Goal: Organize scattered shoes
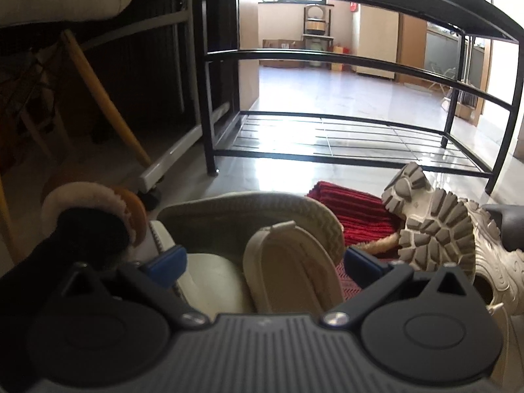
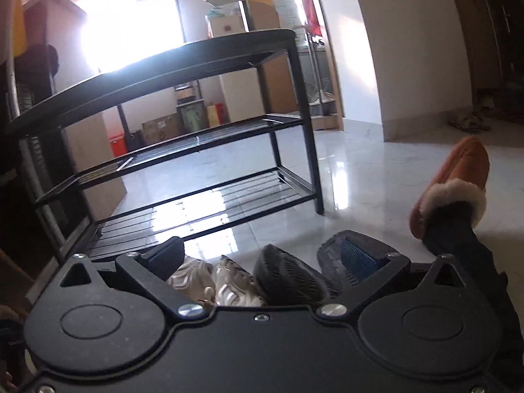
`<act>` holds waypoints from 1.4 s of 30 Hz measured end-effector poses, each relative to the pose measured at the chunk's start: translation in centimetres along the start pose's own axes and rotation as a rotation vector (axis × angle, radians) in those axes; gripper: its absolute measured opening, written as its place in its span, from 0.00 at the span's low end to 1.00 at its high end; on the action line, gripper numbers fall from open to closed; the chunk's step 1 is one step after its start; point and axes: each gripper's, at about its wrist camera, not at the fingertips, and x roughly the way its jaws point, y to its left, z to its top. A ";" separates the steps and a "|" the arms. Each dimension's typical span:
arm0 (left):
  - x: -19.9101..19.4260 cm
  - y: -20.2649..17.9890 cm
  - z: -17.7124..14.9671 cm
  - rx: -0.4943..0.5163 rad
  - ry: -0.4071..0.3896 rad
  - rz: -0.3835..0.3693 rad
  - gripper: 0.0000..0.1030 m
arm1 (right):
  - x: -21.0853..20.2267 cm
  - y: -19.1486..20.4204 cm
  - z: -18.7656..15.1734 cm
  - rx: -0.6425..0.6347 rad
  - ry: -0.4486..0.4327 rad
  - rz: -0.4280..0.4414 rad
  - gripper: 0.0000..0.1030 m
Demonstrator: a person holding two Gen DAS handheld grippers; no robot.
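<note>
In the left wrist view my left gripper (image 1: 265,262) stands open low over a heap of shoes. Between its blue pads (image 1: 167,262) lie a beige slipper (image 1: 291,275), sole up, and an olive-beige shoe (image 1: 249,216) behind it. To the right, a white sneaker (image 1: 435,226) with a grey lugged sole lies on its side against a red slipper (image 1: 353,209). In the right wrist view my right gripper (image 2: 262,257) is open too, with a black mesh shoe (image 2: 288,278) and a silvery white sneaker (image 2: 213,281) between its fingers. The black shoe rack (image 1: 327,157) (image 2: 180,131) stands empty ahead.
A person's foot in an orange fur-lined slipper (image 2: 458,180) (image 1: 131,209) rests on the glossy tiled floor (image 2: 376,177) close to the heap. A chair with a yellow leg (image 1: 104,98) and a wheeled white frame (image 1: 170,157) stand left of the rack. Boxes sit in the room behind.
</note>
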 end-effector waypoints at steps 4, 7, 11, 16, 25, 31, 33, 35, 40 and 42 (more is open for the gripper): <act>0.0 -1.2 -1.1 0.045 -0.009 -0.018 1.00 | 0.4 -0.2 0.1 -0.004 0.004 -0.016 1.00; -0.3 -2.1 -2.2 0.097 -0.042 -0.021 0.99 | 0.7 0.1 0.0 -0.007 0.013 -0.017 1.00; 0.2 -2.7 -2.4 0.128 -0.047 -0.039 0.99 | 1.1 0.6 -0.4 -0.020 0.039 -0.009 1.00; 2.1 -2.4 -2.0 0.096 -0.033 -0.021 0.99 | 1.3 1.2 -0.8 -0.040 0.065 0.002 1.00; 3.0 -0.5 -1.4 0.029 -0.041 -0.017 0.90 | 1.6 2.3 -0.8 -0.068 0.083 0.013 1.00; 1.7 -1.9 -2.3 0.043 -0.030 -0.050 0.90 | 1.7 3.1 -0.9 -0.086 0.093 0.033 1.00; 1.1 -2.5 -2.7 0.050 -0.023 -0.065 0.90 | 1.6 3.3 -0.9 -0.096 0.090 0.032 1.00; 1.1 -2.9 -3.1 0.064 0.002 -0.091 0.90 | 1.6 3.1 -0.8 -0.088 0.093 0.029 1.00; 2.4 -2.2 -3.0 0.038 0.025 -0.056 0.89 | 1.7 2.6 -0.9 -0.069 0.107 0.024 1.00; 2.8 -1.6 -2.6 0.017 0.029 -0.030 0.87 | 1.7 2.4 -1.1 -0.071 0.111 0.022 1.00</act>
